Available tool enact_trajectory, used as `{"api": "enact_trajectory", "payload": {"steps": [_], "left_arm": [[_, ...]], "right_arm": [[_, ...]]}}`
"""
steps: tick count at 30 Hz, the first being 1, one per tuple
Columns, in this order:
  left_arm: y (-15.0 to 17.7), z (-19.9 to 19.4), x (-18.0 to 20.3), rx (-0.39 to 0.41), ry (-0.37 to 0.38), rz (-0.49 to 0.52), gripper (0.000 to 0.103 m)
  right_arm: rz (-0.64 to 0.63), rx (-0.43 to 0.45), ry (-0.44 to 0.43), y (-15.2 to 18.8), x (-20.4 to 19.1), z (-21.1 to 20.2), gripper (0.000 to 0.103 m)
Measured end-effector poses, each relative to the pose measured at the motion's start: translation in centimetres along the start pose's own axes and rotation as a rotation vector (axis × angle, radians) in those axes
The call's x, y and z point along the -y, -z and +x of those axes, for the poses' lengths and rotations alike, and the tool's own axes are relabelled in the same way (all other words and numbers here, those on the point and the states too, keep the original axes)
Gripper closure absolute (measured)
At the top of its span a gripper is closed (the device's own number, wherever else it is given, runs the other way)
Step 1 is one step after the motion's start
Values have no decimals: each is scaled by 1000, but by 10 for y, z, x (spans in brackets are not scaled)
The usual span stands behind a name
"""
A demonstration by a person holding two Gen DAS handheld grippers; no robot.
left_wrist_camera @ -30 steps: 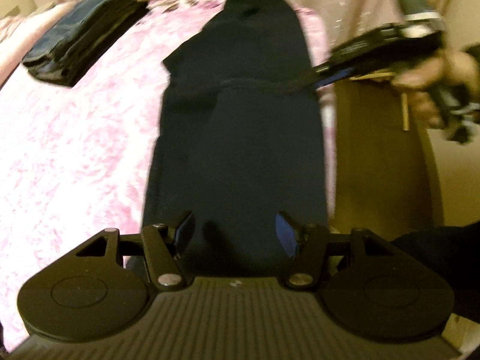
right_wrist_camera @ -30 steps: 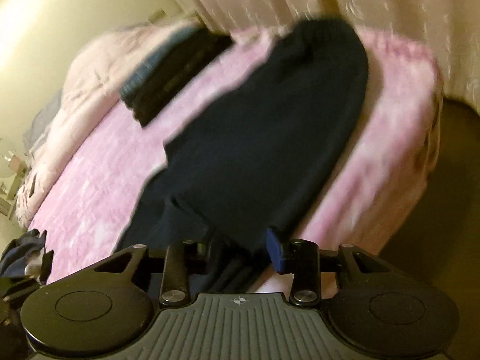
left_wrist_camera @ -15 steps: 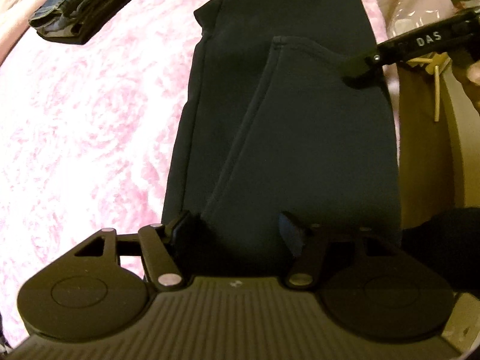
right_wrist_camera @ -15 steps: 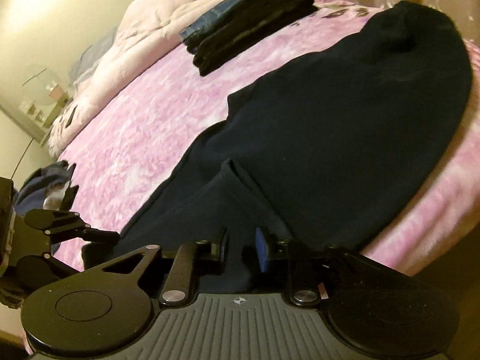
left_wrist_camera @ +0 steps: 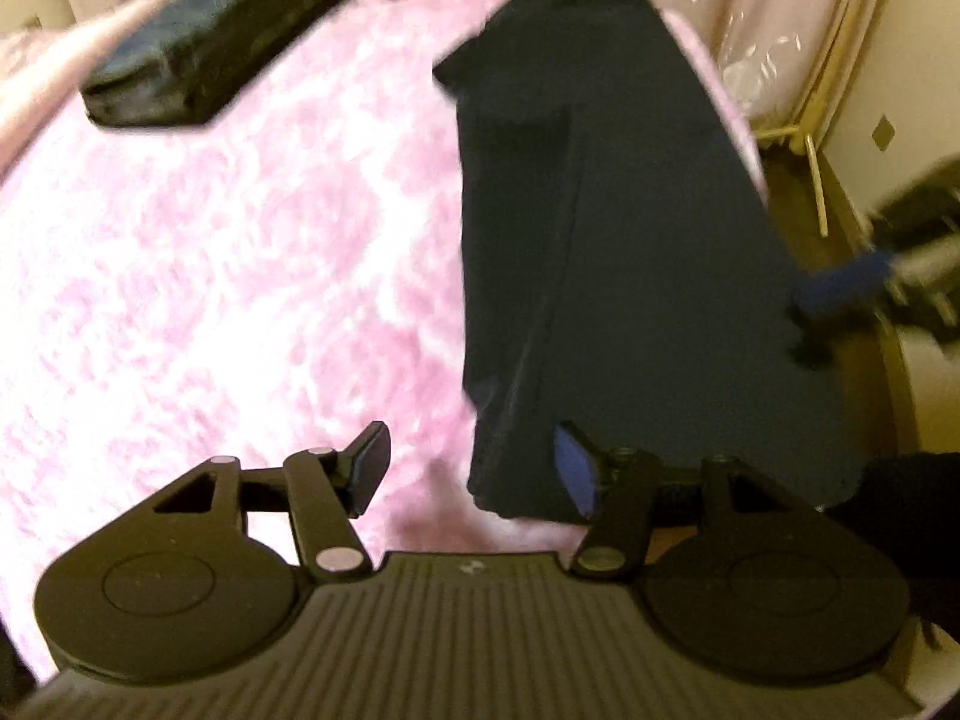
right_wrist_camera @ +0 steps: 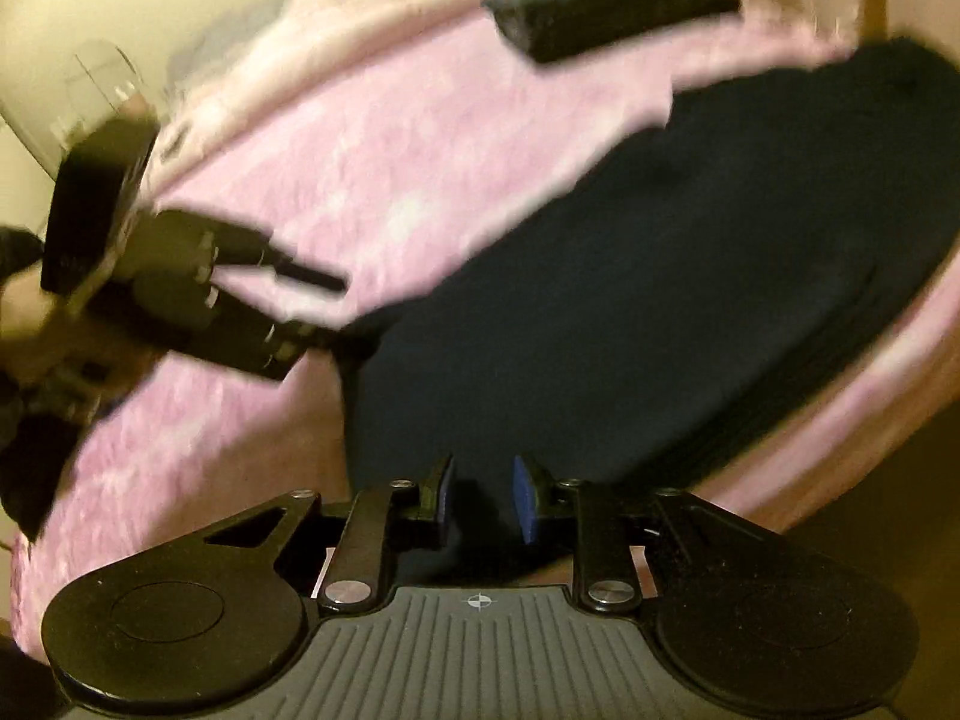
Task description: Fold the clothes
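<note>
Garment: dark garment (left_wrist_camera: 648,276) lies lengthwise on pink blanket (left_wrist_camera: 240,276), apparently staged for folding.
Left gripper (left_wrist_camera: 474,468): wide, empty, beside garment's near corner.
Right gripper (right_wrist_camera: 480,498): narrow gap, seemingly gripping nothing, at garment's hem.

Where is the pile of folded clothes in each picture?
Left wrist view: the pile of folded clothes sits at the top left, on the far part of the pink blanket.
Right wrist view: the same pile sits at the top, right of the middle, blurred.
Shared landmark: the long dark garment lies to the right of the pile in both views.
</note>
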State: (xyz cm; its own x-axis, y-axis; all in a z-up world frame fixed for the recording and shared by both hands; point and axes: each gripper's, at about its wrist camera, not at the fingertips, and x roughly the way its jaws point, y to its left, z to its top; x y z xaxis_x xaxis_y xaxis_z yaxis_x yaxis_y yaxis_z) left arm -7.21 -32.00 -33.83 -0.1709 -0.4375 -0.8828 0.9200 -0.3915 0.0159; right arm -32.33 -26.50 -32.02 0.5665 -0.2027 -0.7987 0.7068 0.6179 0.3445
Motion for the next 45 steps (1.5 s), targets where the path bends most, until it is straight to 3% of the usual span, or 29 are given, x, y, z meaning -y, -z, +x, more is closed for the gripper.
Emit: {"api": "enact_trajectory", "payload": {"steps": [3, 5, 6, 7, 8, 9, 14, 18, 19, 20, 21, 25, 29, 31, 33, 37, 40, 45], "left_arm": [[7, 5, 7, 38, -10, 126, 43], [9, -2, 5, 37, -9, 136, 43], [13, -9, 6, 36, -15, 147, 43], [16, -16, 6, 36, -20, 158, 44], [20, -23, 9, 40, -30, 194, 46], [24, -31, 15, 48, -43, 252, 50], [48, -54, 45, 112, -53, 609, 51], [68, -44, 68, 172, -36, 906, 43], [72, -38, 72, 181, -30, 967, 40], [76, -33, 76, 184, -26, 1026, 40], [79, -27, 80, 188, -30, 1091, 40], [80, -14, 87, 239, -81, 1251, 40], [68, -3, 87, 241, -117, 1335, 42], [57, -2, 86, 236, -134, 1340, 75], [44, -5, 84, 220, -123, 1300, 80], [22, -17, 80, 165, -53, 1168, 83], [0, -23, 76, 138, -3, 1033, 83], [-15, -32, 72, 133, 19, 976, 84]], "right_arm": [[-5, 15, 28, 5, -6, 4, 70], [-14, 19, 54, 4, -12, -2, 66], [-35, 23, 71, 4, -17, -8, 62], [-67, 31, 86, 4, -23, -15, 48], [-114, 41, 98, 4, -33, -21, 41], [-171, 45, 107, 6, -43, -25, 41], [-545, -29, 179, 24, -90, 4, 42], [-838, -130, 266, 53, -101, 50, 42], [-865, -128, 274, 57, -99, 55, 46], [-853, -122, 279, 55, -97, 54, 67], [-826, -115, 282, 50, -95, 50, 79], [-752, -72, 281, 29, -94, 21, 86], [-715, -28, 288, 16, -96, -3, 86], [-703, -17, 294, 11, -94, -8, 86], [-700, -15, 293, 11, -92, -10, 86], [-705, 3, 308, 19, -94, -19, 82], [-715, 38, 350, 28, -95, -29, 44], [-805, 89, 414, 40, -98, -23, 43]]}}
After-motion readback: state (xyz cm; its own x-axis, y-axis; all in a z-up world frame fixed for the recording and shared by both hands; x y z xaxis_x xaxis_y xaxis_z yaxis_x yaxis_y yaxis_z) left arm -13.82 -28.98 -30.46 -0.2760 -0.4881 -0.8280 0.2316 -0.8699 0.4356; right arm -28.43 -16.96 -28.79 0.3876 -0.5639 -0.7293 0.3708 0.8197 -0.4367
